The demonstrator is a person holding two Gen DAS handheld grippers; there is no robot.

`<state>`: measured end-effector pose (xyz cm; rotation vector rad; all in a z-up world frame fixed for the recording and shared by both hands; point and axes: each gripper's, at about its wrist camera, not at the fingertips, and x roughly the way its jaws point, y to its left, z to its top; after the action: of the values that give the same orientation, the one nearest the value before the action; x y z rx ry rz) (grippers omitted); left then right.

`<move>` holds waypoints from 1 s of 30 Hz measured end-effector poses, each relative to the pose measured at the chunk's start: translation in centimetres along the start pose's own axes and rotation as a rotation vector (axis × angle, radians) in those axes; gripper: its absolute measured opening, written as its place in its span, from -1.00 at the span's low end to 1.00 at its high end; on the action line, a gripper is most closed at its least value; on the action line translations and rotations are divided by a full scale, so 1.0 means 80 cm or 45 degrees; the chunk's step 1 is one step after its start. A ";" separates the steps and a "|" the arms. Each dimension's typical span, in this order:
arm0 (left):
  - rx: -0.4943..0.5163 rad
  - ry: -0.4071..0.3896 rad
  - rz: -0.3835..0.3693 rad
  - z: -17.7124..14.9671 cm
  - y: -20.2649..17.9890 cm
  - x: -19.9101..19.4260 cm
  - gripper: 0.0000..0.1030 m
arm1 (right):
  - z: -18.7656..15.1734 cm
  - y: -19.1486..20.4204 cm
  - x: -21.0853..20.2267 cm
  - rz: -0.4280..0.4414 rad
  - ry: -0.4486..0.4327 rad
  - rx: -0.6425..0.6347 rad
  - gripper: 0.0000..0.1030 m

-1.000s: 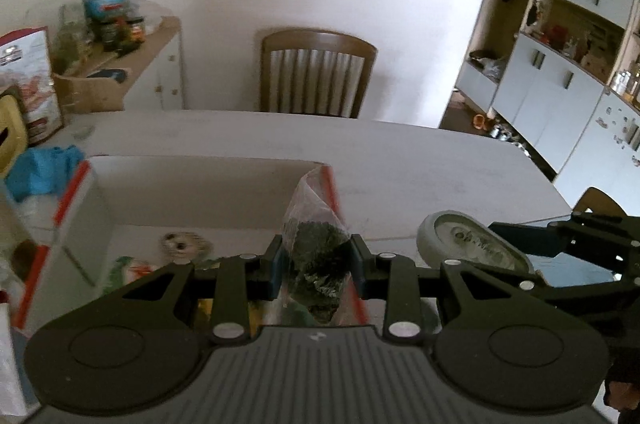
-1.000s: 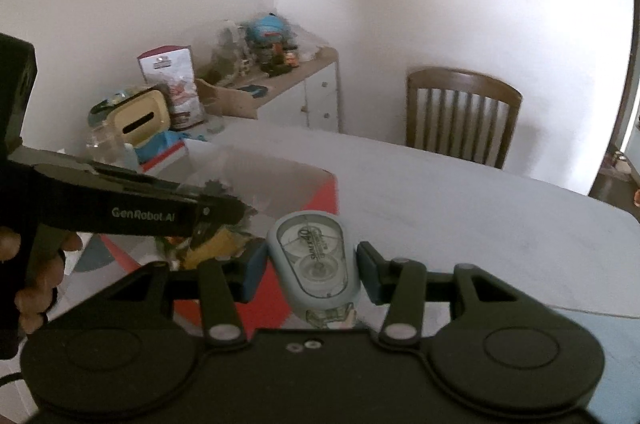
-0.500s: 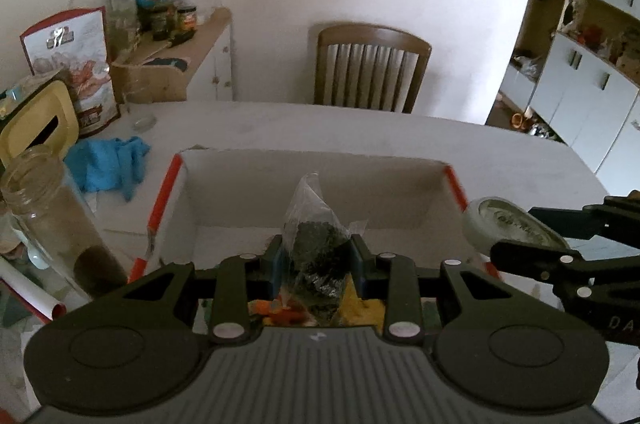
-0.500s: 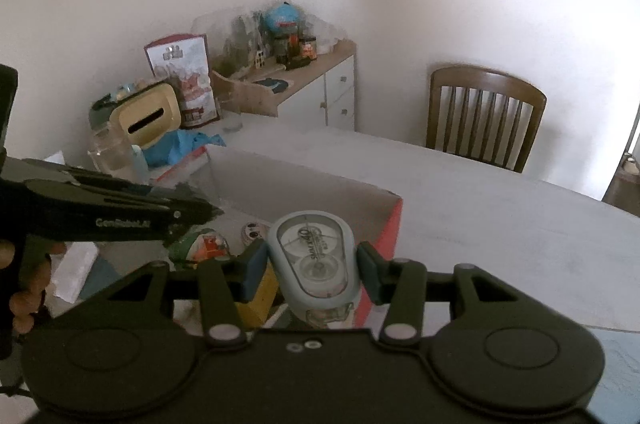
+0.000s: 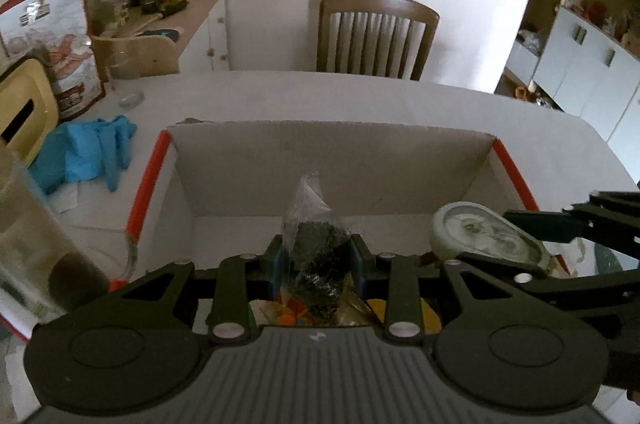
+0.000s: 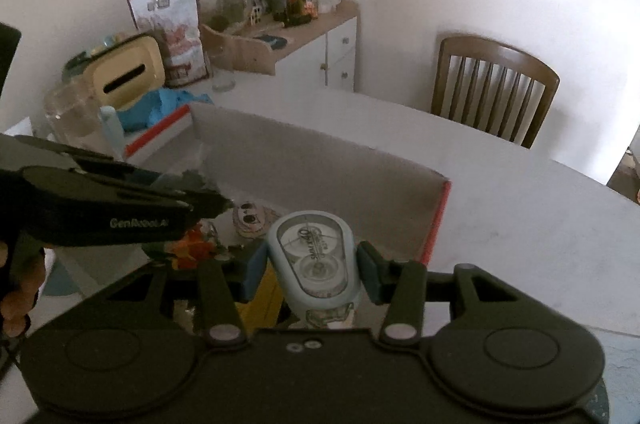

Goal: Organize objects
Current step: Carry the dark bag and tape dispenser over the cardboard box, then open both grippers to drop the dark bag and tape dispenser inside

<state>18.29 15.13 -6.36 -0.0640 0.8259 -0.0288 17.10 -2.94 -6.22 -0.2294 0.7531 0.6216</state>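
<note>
The left gripper (image 5: 318,258) has its jaws clamped on a clear plastic bag of dark dried leaves (image 5: 316,256), holding it upright over the open cardboard box (image 5: 328,152), whose side edges are trimmed in red. The right gripper (image 6: 312,264) has its jaws closed on a pale blue correction tape dispenser (image 6: 314,264), which hangs above the box's near right part; in the left wrist view the same dispenser (image 5: 486,238) shows at the right, just inside the box's red right edge, with the right gripper's black fingers (image 5: 552,224) reaching in from that side. Inside the box lie colourful small items: something orange (image 6: 192,244), a yellow piece (image 6: 260,298) and a round patterned disc (image 6: 250,218) on the floor of the box. The box rests on a white desk (image 5: 400,100). To its left on the desk lie a blue cloth (image 5: 86,152), a cream tissue box (image 6: 128,74) and a glass jar (image 5: 32,244). A wooden chair (image 5: 374,32) stands at the far side of the desk, and a white cabinet (image 6: 320,40) with cluttered jars stands by the wall.
</note>
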 end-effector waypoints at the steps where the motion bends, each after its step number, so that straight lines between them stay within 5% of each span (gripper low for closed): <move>1: 0.006 0.007 -0.003 0.000 -0.001 0.004 -0.37 | 0.000 0.002 0.005 -0.006 0.009 -0.007 -0.08; 20: 0.045 0.187 -0.023 -0.001 -0.002 0.057 -0.37 | -0.007 0.009 0.054 -0.014 0.143 -0.055 -0.12; 30: 0.013 0.184 -0.007 -0.004 0.002 0.050 -0.23 | -0.009 0.008 0.036 -0.006 0.107 -0.088 0.03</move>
<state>20.78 15.09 -9.53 -0.0553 0.9699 -0.0432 17.95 -1.46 -8.71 -0.3223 0.8128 0.6368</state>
